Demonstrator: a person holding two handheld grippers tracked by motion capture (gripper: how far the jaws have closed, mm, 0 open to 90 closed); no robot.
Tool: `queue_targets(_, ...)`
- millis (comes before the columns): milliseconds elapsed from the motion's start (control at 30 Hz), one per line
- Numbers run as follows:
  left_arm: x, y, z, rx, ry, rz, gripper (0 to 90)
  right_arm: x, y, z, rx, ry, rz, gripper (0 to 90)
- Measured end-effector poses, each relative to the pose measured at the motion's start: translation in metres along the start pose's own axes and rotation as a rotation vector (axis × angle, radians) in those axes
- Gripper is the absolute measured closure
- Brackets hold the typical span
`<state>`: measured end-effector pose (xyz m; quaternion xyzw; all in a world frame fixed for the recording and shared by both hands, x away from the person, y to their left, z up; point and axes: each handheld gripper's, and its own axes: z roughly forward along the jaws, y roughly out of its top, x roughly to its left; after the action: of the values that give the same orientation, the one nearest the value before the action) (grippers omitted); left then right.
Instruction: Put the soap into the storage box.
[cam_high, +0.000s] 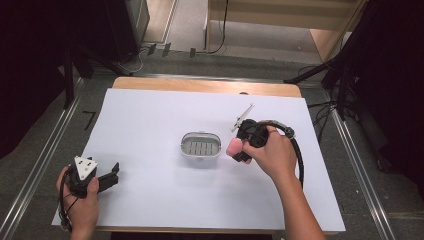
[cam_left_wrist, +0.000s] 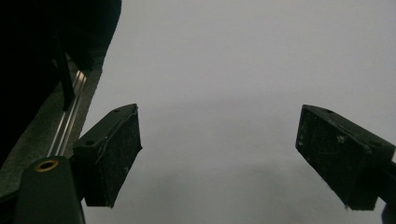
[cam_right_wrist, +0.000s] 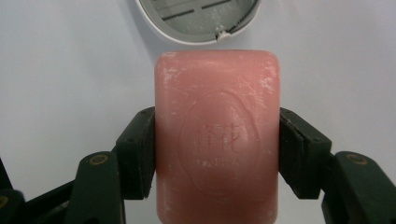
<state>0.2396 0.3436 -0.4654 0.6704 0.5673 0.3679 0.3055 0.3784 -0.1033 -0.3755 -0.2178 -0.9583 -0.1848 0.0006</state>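
- The left gripper (cam_high: 109, 178) is held low at the near left of the white-covered desk (cam_high: 150, 200) — jaws spread wide, nothing between them.
- The right gripper (cam_high: 239, 150) is clamped on a pink soap bar (cam_right_wrist: 217, 135), gripped by its long sides.
- Just beyond it a white slotted soap dish (cam_high: 200, 146) sits mid-desk — apart from the bar.

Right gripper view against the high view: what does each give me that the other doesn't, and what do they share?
Right gripper view alone: the embossed oval stamp on the pink soap bar, and both black jaws pressed flat against its two long sides.

High view alone: the left gripper held open near the sheet's left corner, the whole white paper sheet on the wooden table, and the person's right hand.

Both: the soap in the right gripper, close beside the white slotted soap dish, not yet in it.
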Motion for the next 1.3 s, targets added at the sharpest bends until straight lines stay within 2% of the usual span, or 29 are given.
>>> queue_targets(567, 0.001, 0.000, 0.000, -0.004, -0.006, -0.006, 14.9, 0.010, 0.030, 0.001, 0.006, 0.004, -0.057, 38.6)
queue_targets(633, 0.001, 0.000, 0.000, -0.004, -0.006, -0.007, 14.9, 0.011, 0.036, 0.001, -0.002, 0.017, -0.070, 38.6)
queue_targets(1300, 0.001, 0.000, 0.000, -0.004, -0.007, -0.011, 14.9, 0.017, 0.065, 0.020, 0.022, 0.031, -0.169, 38.6)
